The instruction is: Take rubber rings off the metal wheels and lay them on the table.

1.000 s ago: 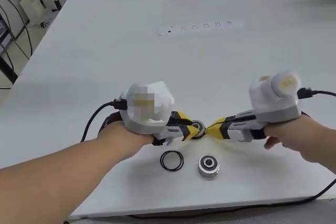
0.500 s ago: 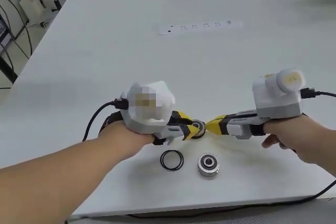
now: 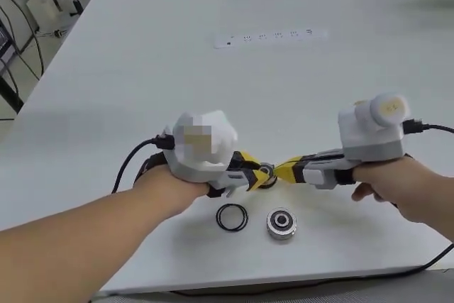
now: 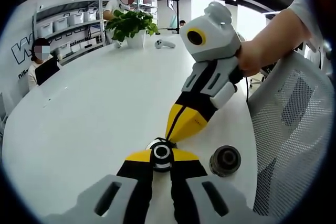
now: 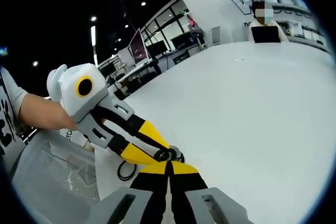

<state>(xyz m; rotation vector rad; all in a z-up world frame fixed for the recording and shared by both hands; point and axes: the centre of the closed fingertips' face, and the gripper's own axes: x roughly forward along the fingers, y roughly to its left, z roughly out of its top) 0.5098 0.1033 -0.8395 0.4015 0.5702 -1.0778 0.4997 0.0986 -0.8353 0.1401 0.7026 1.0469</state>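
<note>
Left gripper (image 3: 257, 174): fingers clamped on metal wheel (image 3: 267, 173), just above bench (image 3: 142, 69). Right gripper (image 3: 281, 171): fingers pressed narrow, tips at wheel's rim. Loose rubber ring (image 3: 232, 217) and second wheel (image 3: 281, 223): side by side on bench.

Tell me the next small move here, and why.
Probably pull the right tongs away, peeling the rubber ring off the wheel. The left tongs clamp that wheel, the right tongs are closed at its rim, and a loose ring already lies on the table beside a bare wheel.
</note>
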